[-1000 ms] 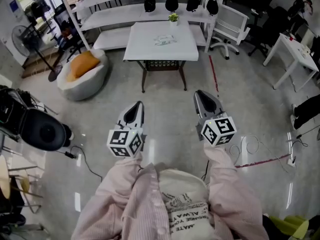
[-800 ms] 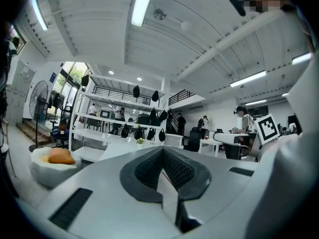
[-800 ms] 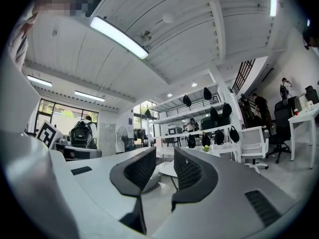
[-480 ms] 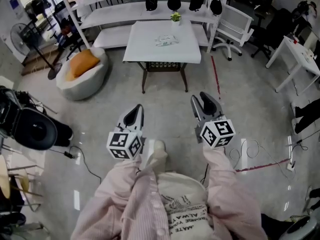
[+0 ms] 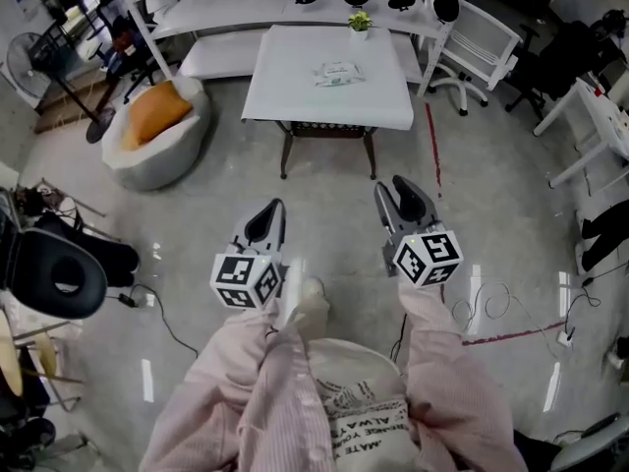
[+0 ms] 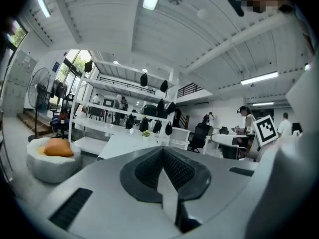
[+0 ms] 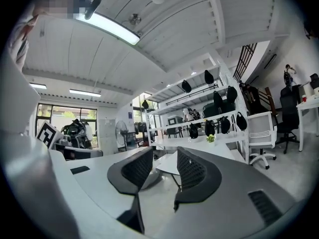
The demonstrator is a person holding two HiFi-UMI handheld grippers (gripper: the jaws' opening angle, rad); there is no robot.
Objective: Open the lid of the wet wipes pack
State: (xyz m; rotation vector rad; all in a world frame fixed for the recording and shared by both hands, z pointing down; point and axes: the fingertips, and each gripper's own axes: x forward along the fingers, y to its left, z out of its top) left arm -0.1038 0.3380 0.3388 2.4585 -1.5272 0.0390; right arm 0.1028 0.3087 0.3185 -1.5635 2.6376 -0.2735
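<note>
The white table (image 5: 295, 87) looks nearer than a moment ago, so I think the person is walking up to it and the job has not begun. Both grippers are held out level, side by side, well short of the table. The right gripper (image 5: 395, 191) was pinched shut before. Now its jaws are opening, with nothing between them. The left gripper (image 5: 268, 214) is pinched together and empty. The wet wipes pack (image 5: 337, 71) lies untouched on the table's far half.
</note>
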